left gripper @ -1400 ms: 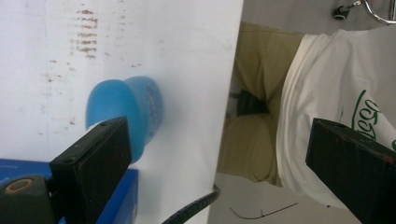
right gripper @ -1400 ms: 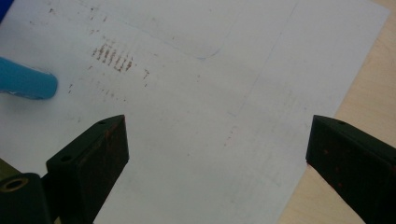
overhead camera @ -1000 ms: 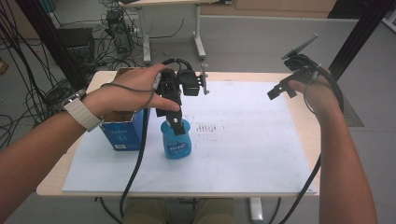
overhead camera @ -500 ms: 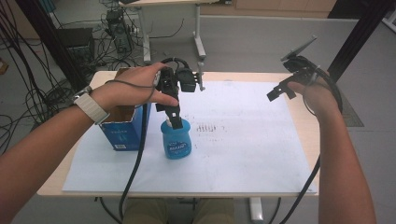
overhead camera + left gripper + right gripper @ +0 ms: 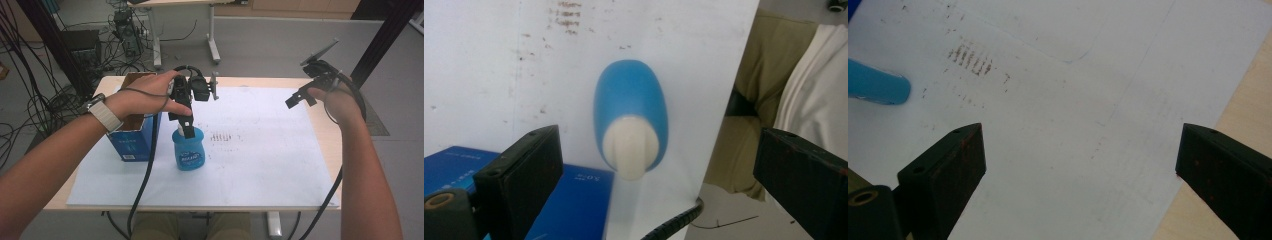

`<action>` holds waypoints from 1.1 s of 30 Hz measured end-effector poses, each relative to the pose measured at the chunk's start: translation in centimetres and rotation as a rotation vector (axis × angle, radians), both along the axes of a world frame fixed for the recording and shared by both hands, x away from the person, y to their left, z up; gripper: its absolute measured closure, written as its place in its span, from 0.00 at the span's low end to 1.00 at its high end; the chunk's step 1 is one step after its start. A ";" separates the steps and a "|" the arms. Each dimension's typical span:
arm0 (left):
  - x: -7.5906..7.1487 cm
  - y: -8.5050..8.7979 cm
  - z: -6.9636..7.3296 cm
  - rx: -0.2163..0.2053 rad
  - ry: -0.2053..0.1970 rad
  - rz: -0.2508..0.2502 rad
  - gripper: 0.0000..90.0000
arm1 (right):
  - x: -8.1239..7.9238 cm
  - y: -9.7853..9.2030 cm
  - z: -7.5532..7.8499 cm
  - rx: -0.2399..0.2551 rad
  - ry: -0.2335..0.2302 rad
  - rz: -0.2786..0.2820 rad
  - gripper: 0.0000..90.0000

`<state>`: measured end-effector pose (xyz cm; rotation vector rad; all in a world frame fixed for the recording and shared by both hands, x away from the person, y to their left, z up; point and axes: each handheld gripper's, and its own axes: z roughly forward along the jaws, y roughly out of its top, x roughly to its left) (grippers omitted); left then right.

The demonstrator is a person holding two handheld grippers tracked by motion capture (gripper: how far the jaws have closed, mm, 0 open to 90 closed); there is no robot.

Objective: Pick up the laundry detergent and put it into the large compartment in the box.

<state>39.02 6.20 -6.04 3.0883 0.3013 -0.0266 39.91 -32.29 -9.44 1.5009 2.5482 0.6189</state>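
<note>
A blue bottle (image 5: 189, 152) with a white cap (image 5: 630, 147) stands upright on the white paper sheet (image 5: 260, 150). My left gripper (image 5: 187, 129) points down right over its top. In the left gripper view the bottle (image 5: 630, 107) sits between the wide-apart jaws of the left gripper (image 5: 659, 150); the jaws have just been opening and no pad touches it. My right gripper (image 5: 299, 98) hovers open above the table's right side, holding nothing. The right gripper view shows its jaws (image 5: 1080, 145) over bare paper, with the bottle's blue side (image 5: 875, 85) at far left.
An open blue carton (image 5: 131, 142) stands just left of the bottle, close to my left hand; its top (image 5: 574, 200) lies under the left jaw. The wooden table edge (image 5: 1248, 100) borders the paper on the right. Cables and desks stand behind the table.
My left hand has sunk toward the bottle's cap, bringing the gripper down over it. The right hand has stayed where it was.
</note>
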 end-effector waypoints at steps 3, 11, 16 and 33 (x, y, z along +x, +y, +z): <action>0.4 0.1 -0.5 0.005 0.009 0.014 0.05 | 0.1 0.0 -0.1 0.000 0.002 -0.001 0.06; 1.1 0.4 -1.5 0.007 0.017 0.031 0.05 | 0.2 0.1 -0.3 -0.001 0.006 0.000 0.06; 1.4 0.4 -2.2 0.017 0.018 0.034 0.05 | 0.3 0.2 -0.4 -0.002 0.007 0.003 0.06; 1.5 0.3 -3.3 0.019 0.015 0.041 0.05 | 0.4 0.3 -0.5 0.000 0.008 0.006 0.06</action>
